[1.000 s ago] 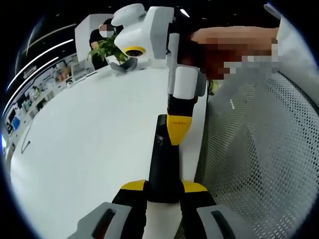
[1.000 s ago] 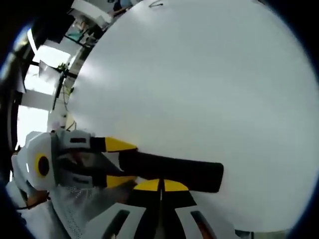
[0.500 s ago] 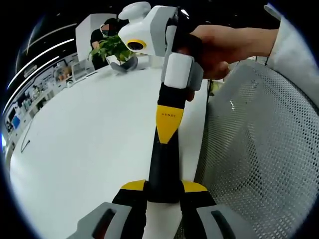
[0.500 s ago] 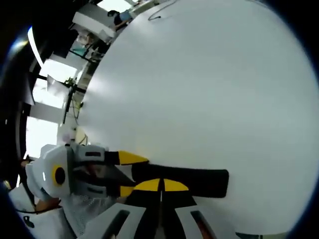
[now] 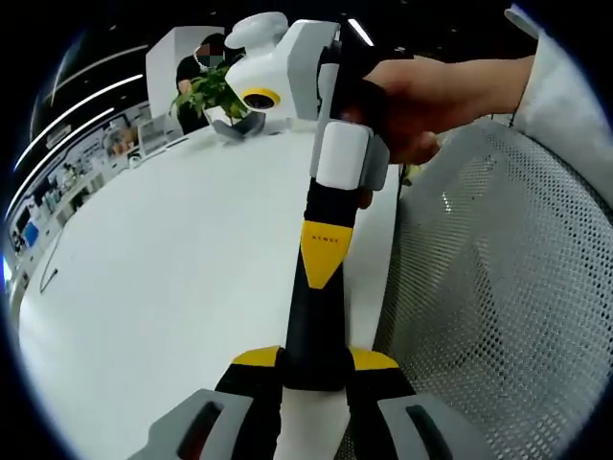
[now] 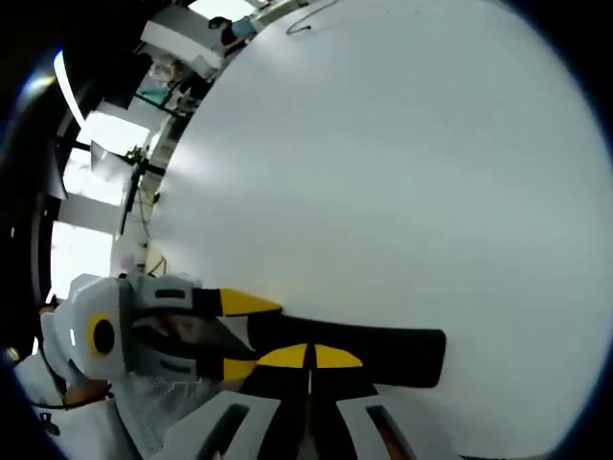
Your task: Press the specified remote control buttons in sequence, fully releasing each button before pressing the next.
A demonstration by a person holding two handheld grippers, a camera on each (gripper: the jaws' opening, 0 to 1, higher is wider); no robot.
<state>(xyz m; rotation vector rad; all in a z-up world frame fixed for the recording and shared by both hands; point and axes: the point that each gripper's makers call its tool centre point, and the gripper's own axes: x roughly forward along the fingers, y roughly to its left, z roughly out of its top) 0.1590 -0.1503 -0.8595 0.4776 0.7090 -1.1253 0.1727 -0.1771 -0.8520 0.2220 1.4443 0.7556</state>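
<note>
A long black remote (image 5: 312,321) lies lengthwise between my left gripper's (image 5: 314,359) yellow-tipped jaws, which are shut on its near end. My right gripper (image 5: 326,257) comes down from above in a person's hand (image 5: 421,96), its yellow tips closed together and resting on the remote's upper face near the middle. In the right gripper view the remote (image 6: 393,347) lies crosswise over the white table (image 6: 383,172). My right gripper (image 6: 308,356) sits shut right against the remote's near edge. The left gripper (image 6: 244,333) clamps the remote's left end. The buttons are hidden.
The white table (image 5: 163,278) stretches away to the left. A grey mesh chair back (image 5: 498,297) stands close on the right beside the table edge. A potted plant (image 5: 206,94) sits at the far end of the table.
The right gripper's shut tip has shifted from the remote's right edge onto its midline and slid a little nearer the left gripper. The left gripper still holds the remote in place.
</note>
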